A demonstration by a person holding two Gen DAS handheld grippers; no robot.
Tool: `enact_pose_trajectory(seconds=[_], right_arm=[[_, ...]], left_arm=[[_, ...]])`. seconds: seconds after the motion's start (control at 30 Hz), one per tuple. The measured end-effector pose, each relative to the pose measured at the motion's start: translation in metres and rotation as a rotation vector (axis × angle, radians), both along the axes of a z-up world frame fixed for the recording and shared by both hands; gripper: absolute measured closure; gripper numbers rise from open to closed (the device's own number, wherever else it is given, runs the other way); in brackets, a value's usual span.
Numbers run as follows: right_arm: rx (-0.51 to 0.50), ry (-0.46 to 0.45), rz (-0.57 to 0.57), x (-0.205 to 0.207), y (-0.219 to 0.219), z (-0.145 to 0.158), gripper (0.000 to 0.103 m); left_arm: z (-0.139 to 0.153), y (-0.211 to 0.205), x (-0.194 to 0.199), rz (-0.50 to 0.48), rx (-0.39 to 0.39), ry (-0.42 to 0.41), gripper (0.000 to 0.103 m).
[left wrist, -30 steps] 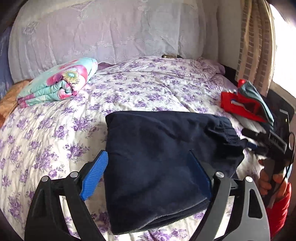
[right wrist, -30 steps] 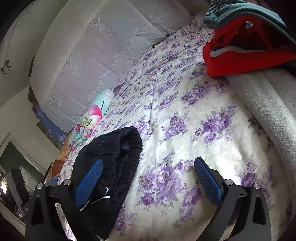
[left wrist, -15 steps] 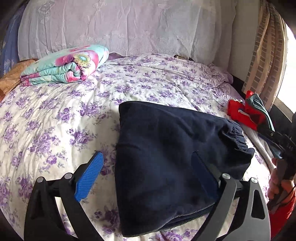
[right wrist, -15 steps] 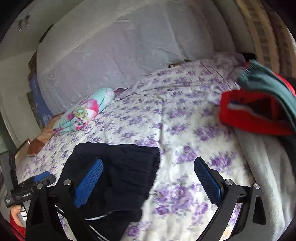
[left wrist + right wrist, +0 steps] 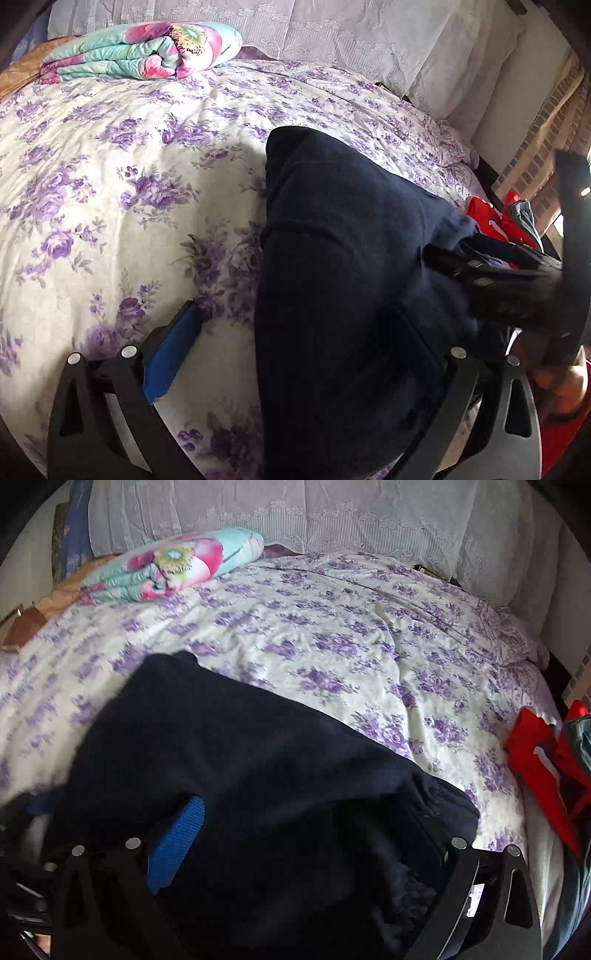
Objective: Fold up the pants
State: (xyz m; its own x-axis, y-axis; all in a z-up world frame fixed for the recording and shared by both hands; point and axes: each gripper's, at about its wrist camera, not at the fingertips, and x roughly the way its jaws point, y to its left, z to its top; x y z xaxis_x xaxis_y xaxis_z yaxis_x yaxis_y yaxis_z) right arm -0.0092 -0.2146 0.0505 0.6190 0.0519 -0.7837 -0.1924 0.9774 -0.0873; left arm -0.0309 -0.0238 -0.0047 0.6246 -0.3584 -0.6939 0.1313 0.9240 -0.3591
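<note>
The left hand-held gripper (image 5: 291,354) is opening, its jaws astride the near edge of the folded navy pants (image 5: 343,258) on the flowered bedspread (image 5: 110,166). The right hand-held gripper (image 5: 303,842) hovers released over the pants. If either closes crookedly, I think the layers may slide apart and spoil the fold.
</note>
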Motion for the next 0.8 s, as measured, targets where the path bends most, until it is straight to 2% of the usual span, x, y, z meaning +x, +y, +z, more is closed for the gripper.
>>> enact_pose_trajectory(seconds=[0.07, 0.17, 0.2, 0.27, 0.3, 0.33, 0.4, 0.5, 0.57, 0.63, 0.73, 0.8], right_arm=[[0.11, -0.029, 0.025, -0.003, 0.007, 0.023, 0.003], [0.092, -0.031, 0.048, 0.013, 0.036, 0.029, 0.003], [0.065, 0.003, 0.049, 0.025, 0.046, 0.02, 0.003], [0.003, 0.133, 0.03, 0.056, 0.058, -0.017, 0.003], [0.023, 0.19, 0.028, 0.066, 0.056, -0.033, 0.003], [0.076, 0.2, 0.018, 0.071, 0.05, -0.037, 0.003], [0.156, 0.186, 0.005, 0.066, 0.038, -0.026, 0.004], [0.304, 0.085, 0.036, 0.03, 0.008, 0.013, 0.004], [0.335, 0.035, 0.063, 0.0, -0.014, 0.031, 0.004], [0.317, 0.026, 0.068, -0.025, -0.032, 0.029, 0.004], [0.202, 0.082, 0.072, -0.037, -0.044, -0.015, 0.003], [0.1, -0.019, 0.132, -0.052, -0.036, -0.027, 0.003]], left_arm=[[-0.002, -0.001, 0.0, 0.003, 0.001, -0.002, 0.005], [-0.006, -0.002, -0.012, 0.01, 0.003, -0.006, 0.005], [-0.005, -0.002, -0.012, 0.009, 0.003, -0.005, 0.005], [-0.006, 0.0, -0.013, 0.01, 0.004, -0.005, 0.005], [-0.006, 0.0, -0.014, 0.01, 0.006, -0.004, 0.005], [-0.006, 0.0, -0.014, 0.01, 0.006, -0.004, 0.005], [-0.007, 0.002, -0.017, 0.004, -0.004, -0.005, 0.005], [-0.007, 0.005, -0.018, -0.002, -0.022, -0.007, 0.005], [-0.007, 0.005, -0.019, -0.001, -0.023, -0.008, 0.005], [-0.007, 0.004, -0.02, 0.0, -0.02, -0.008, 0.005], [-0.006, 0.003, -0.023, 0.0, -0.016, -0.007, 0.005], [-0.006, 0.002, -0.023, -0.001, -0.008, -0.006, 0.004]])
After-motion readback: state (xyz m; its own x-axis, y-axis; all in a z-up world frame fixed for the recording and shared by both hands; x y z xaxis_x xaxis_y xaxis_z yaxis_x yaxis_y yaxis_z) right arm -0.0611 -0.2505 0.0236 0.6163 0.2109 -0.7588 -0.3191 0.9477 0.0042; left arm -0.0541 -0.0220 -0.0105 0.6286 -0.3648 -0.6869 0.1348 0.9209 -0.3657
